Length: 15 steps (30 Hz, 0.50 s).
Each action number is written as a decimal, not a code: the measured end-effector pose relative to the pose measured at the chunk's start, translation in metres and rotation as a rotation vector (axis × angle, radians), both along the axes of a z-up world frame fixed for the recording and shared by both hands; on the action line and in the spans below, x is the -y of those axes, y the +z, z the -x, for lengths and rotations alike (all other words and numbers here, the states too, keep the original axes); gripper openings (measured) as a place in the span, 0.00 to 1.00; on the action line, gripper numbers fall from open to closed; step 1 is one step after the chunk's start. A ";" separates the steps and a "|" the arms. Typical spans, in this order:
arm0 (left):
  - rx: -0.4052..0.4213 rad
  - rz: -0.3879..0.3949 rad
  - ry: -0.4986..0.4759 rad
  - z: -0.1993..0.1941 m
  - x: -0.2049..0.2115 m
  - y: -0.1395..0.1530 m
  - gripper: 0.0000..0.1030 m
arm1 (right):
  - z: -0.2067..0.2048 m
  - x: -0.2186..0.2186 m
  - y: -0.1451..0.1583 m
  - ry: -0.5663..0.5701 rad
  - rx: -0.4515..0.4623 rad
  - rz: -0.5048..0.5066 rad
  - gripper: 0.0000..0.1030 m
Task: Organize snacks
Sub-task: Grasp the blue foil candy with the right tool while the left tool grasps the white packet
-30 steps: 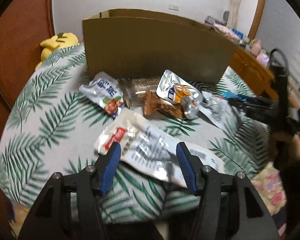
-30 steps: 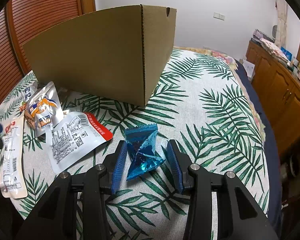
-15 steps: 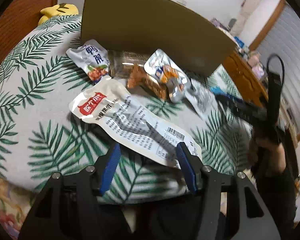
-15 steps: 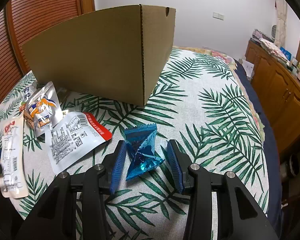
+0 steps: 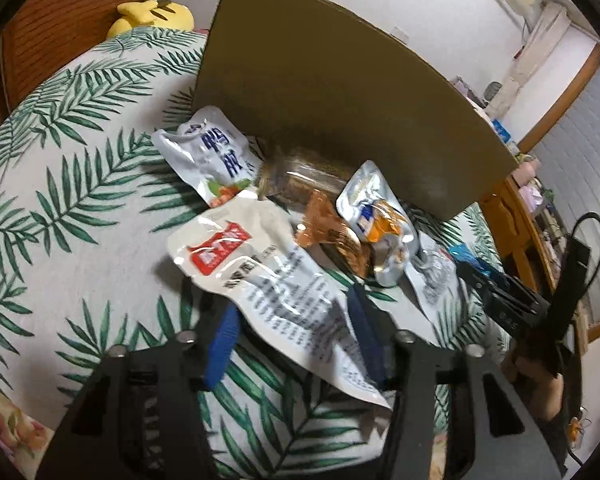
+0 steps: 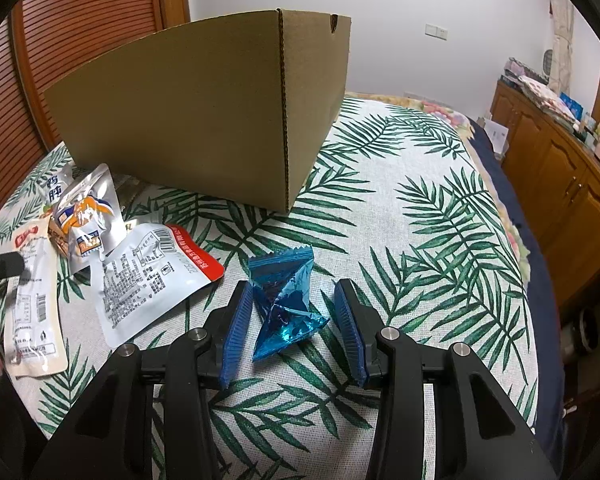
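A long white snack pack with a red label [image 5: 276,280] lies on the leaf-print bedspread [image 5: 80,200], between the fingers of my left gripper [image 5: 294,316]. Its jaws are closing around the pack's lower half, and no firm press shows. My right gripper [image 6: 292,292] stands open around a blue triangular packet [image 6: 284,304] that rests on the bedspread [image 6: 420,240], with a gap on the right side. A large open cardboard box [image 6: 204,120] stands behind the snacks; its wall [image 5: 340,112] hides its inside.
Near the box lie a white-blue pouch [image 5: 216,156], a clear pack [image 5: 304,176], an orange-brown pack [image 5: 332,236], a silver pouch [image 6: 88,216] and a white pack with a red corner [image 6: 152,276]. A yellow plush [image 5: 152,16] sits far left. Wooden cabinets [image 6: 560,168] line the right.
My left gripper rolled and came closer over the long white pack, and its jaws narrowed around it. The right gripper and the blue packet stayed put.
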<state>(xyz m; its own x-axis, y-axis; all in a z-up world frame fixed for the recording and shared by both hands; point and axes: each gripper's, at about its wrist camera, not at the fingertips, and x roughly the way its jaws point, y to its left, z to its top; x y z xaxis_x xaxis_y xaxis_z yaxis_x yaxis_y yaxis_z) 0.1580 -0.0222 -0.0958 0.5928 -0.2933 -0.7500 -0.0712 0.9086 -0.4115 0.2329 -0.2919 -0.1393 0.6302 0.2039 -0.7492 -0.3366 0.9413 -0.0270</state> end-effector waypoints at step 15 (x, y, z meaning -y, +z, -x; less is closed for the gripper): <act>0.060 0.170 -0.013 0.016 -0.026 0.004 0.08 | 0.000 0.000 0.000 0.000 -0.001 0.002 0.40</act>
